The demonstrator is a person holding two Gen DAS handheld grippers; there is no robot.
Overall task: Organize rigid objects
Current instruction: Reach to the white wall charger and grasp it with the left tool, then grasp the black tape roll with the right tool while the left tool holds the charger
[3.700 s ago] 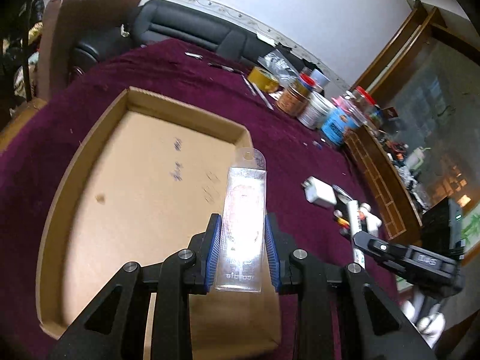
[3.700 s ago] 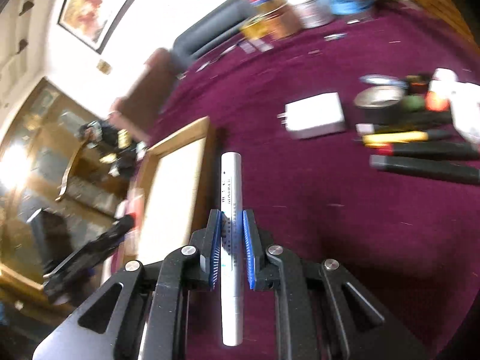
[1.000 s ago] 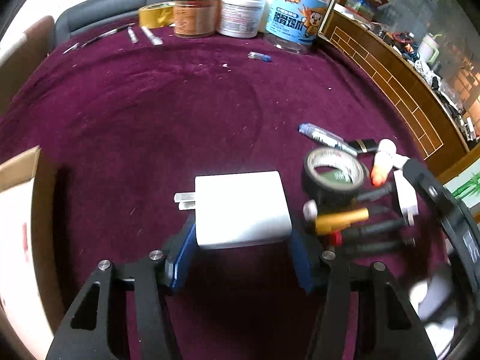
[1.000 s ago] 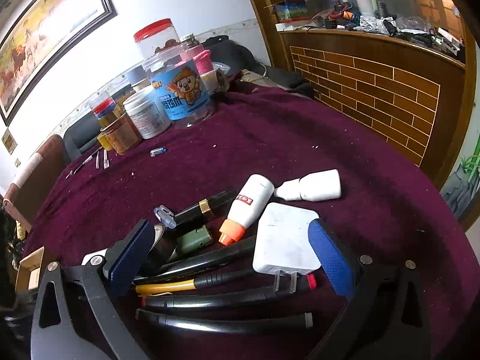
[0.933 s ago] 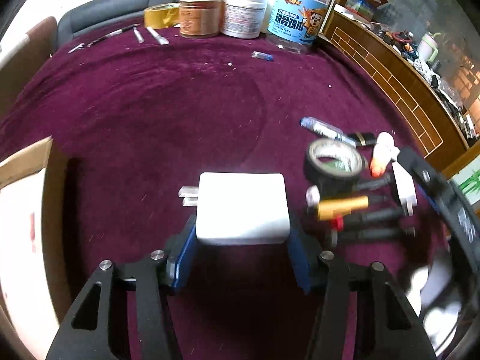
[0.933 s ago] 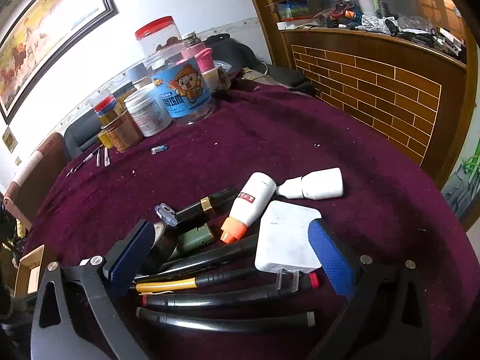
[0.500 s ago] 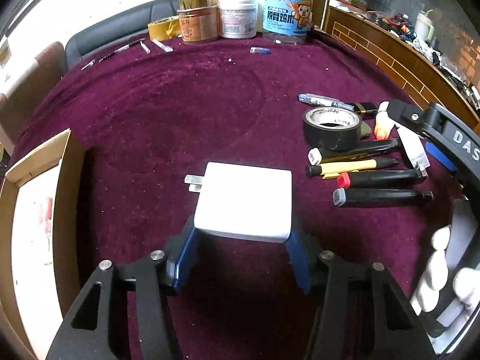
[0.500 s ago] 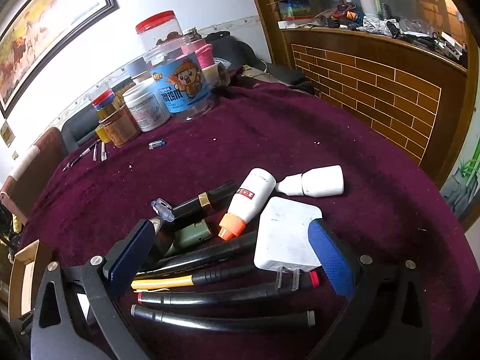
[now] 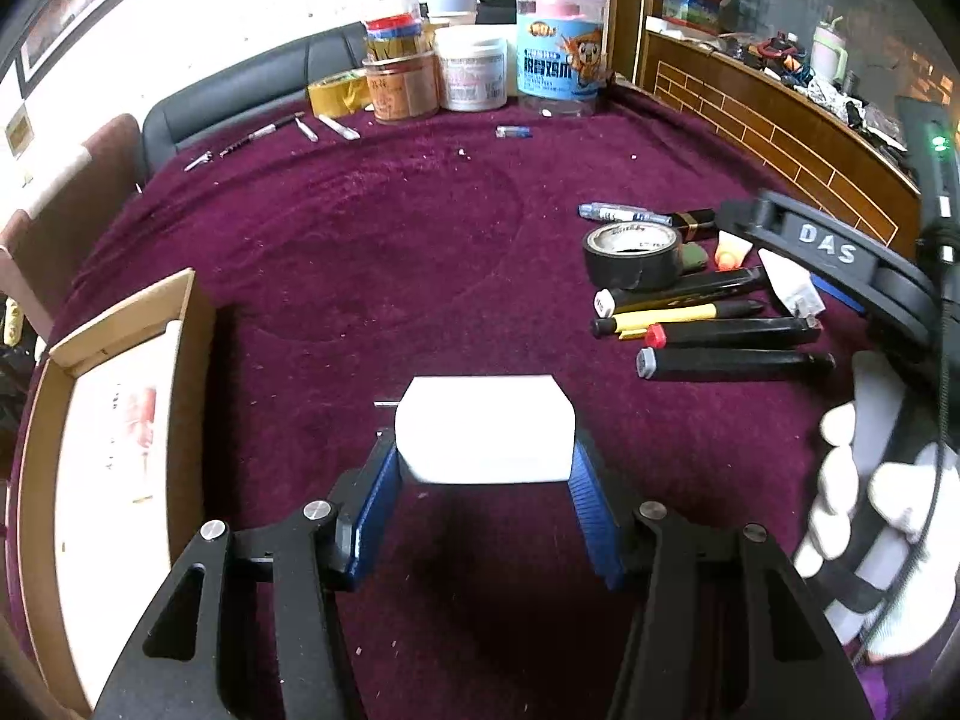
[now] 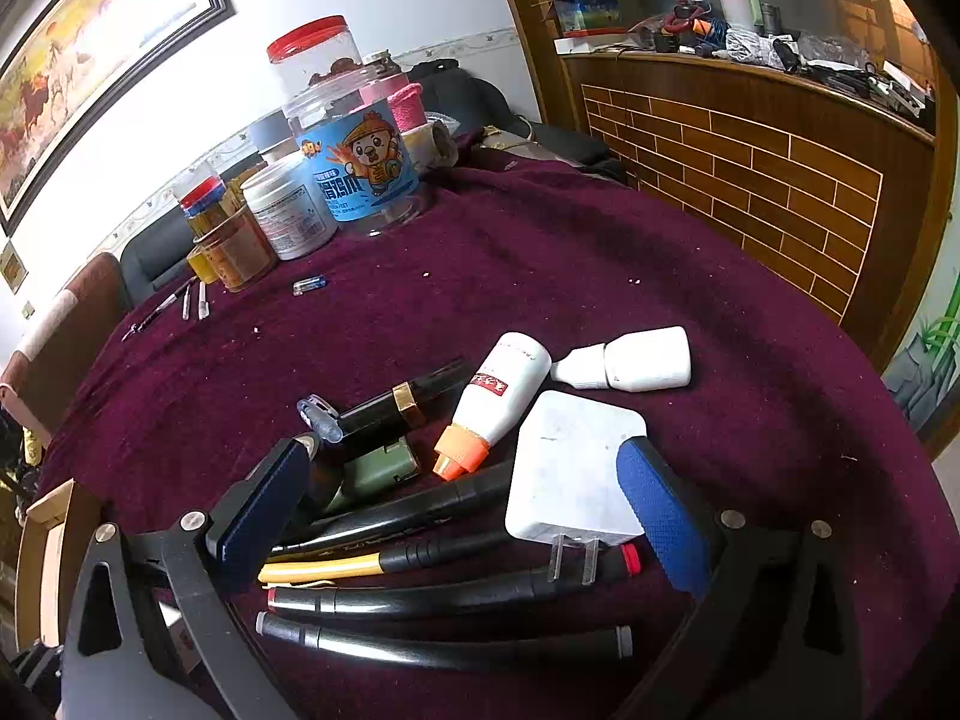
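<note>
Now, white boxy charger (image 9: pixel 483 437), prongs left, in left claw (image 9: pixel 483 501)

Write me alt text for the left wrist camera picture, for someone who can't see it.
The left gripper clamps a white rectangular plug-in charger between its blue pads above a maroon tablecloth. An open cardboard box sits at left; a black tape roll and several black markers lie at right, with jars along the far edge.
</note>
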